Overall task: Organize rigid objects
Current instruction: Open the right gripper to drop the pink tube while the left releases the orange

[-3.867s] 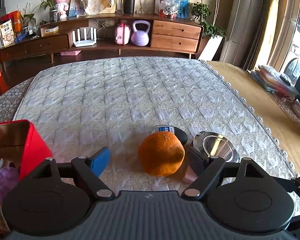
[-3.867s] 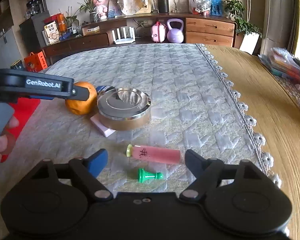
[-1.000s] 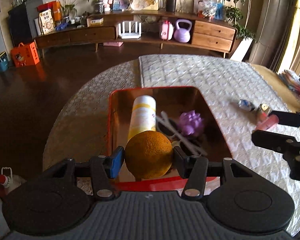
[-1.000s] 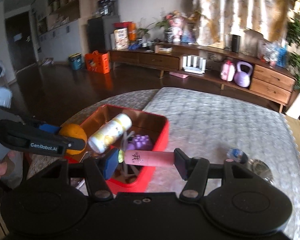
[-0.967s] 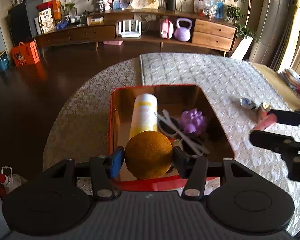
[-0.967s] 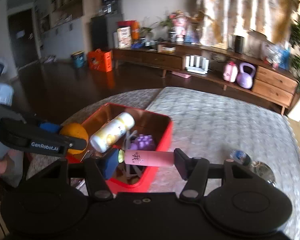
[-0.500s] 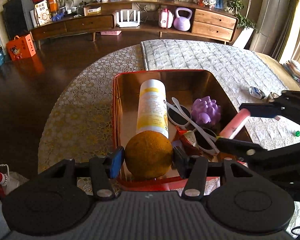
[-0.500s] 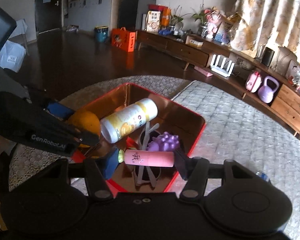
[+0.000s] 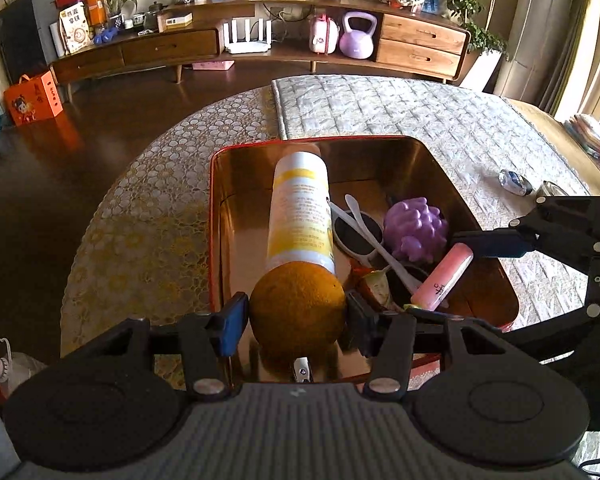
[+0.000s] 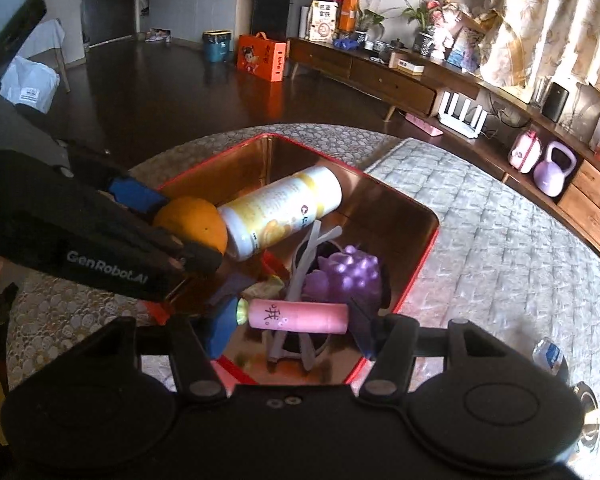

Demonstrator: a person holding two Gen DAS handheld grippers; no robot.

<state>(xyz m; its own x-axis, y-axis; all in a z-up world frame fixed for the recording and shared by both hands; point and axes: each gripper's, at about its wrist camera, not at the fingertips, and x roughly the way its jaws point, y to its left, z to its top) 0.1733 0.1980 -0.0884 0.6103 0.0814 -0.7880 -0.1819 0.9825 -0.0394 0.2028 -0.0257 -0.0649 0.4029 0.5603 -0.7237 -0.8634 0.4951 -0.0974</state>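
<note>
A red tin box with a golden inside stands on the table; it also shows in the right wrist view. My left gripper is shut on an orange and holds it low inside the box's near end. My right gripper is shut on a pink tube with a green cap, held just above the box's contents; the tube also shows in the left wrist view. In the box lie a white and yellow bottle, white sunglasses and a purple bumpy toy.
A small blue-labelled bottle and a metal dish lie on the grey quilted cloth right of the box. The table's round edge drops to a dark floor on the left. A long wooden sideboard stands behind.
Both grippers have moved down into the box with their loads. The orange now sits lower, against the bottle's near end. The pink tube has come over the sunglasses.
</note>
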